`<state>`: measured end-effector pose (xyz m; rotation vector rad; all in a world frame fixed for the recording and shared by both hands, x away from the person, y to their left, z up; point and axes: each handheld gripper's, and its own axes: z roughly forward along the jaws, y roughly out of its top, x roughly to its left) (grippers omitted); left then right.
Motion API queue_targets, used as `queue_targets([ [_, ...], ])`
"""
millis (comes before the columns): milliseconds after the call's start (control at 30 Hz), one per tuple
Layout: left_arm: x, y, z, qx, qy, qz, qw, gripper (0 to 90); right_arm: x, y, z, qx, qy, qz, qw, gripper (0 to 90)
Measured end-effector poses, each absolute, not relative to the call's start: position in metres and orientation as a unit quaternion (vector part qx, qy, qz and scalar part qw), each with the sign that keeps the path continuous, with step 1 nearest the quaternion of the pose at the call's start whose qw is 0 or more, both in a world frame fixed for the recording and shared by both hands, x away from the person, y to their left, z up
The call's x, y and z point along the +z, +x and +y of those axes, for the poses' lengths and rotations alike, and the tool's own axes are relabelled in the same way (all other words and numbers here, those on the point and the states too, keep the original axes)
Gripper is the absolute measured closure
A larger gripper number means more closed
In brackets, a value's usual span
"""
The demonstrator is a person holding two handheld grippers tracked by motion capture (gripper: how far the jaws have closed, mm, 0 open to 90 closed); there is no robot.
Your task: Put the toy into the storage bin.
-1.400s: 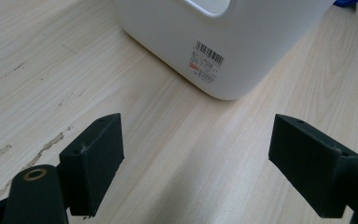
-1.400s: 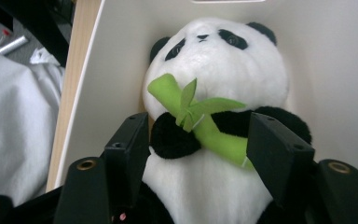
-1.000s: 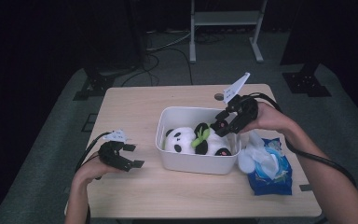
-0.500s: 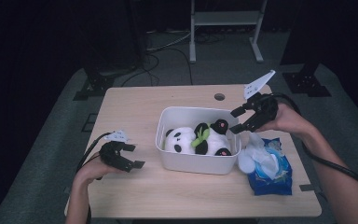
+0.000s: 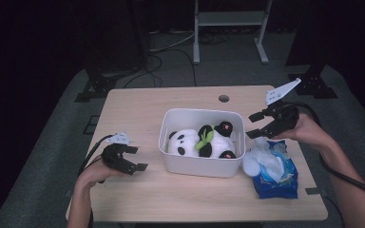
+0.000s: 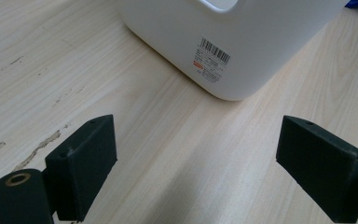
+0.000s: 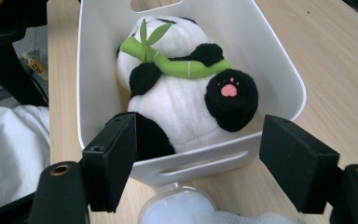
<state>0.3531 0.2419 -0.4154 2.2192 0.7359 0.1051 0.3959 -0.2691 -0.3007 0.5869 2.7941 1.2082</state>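
A: High view? The panda plush [image 5: 200, 141] lies in the white bin [image 5: 202, 166] on the desk [image 5: 138, 109]; both hand-held grippers have just been opening, empty.

B: Left hand-held gripper [image 6: 196, 158] view: spread, faces the bin.

A: Right hand-held gripper [image 7: 198, 161] view: spread beside the wipes pack [image 5: 273, 164]. Placing looks done.

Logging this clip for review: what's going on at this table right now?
A person works with two handheld grippers. The panda plush lies in the white bin. The right gripper, jaws just opened and empty, is beside the bin above the wet wipes pack. The left gripper rests open and empty on the table.
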Motion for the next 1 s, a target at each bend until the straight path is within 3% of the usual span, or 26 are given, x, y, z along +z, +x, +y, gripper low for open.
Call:
queue_targets([
  [1000,-0.422,0.354,0.244,0.045,0.872,0.299,0.384,10.0,-0.347,0.381,-0.303,0.402,0.239,0.884,0.019,26.1],
])
